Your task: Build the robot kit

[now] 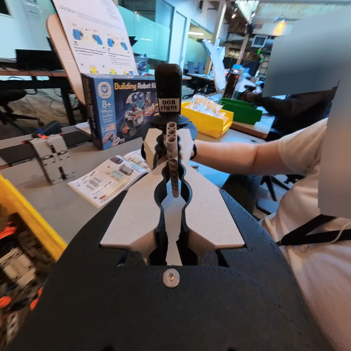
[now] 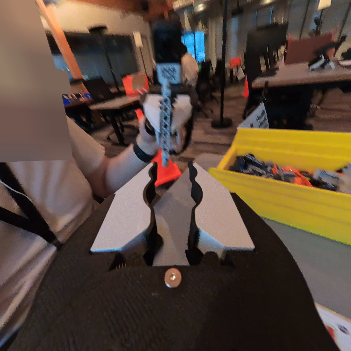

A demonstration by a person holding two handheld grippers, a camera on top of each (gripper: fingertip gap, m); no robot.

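Up close, the left tongs (image 1: 173,167) are clamped on a grey perforated beam (image 1: 172,152), which stands upright between their tips. The right tongs (image 2: 171,167) are spread apart and hold nothing; in the left wrist view they (image 1: 168,146) sit just behind the beam's upper end, and whether they touch it cannot be told. At ten o'clock of the beam on the grey surface (image 1: 57,201) stands a robot kit box (image 1: 121,110), with an open instruction booklet (image 1: 108,178) at eight o'clock. A yellow bin (image 2: 284,201) of mixed parts lies at three o'clock of the right tongs.
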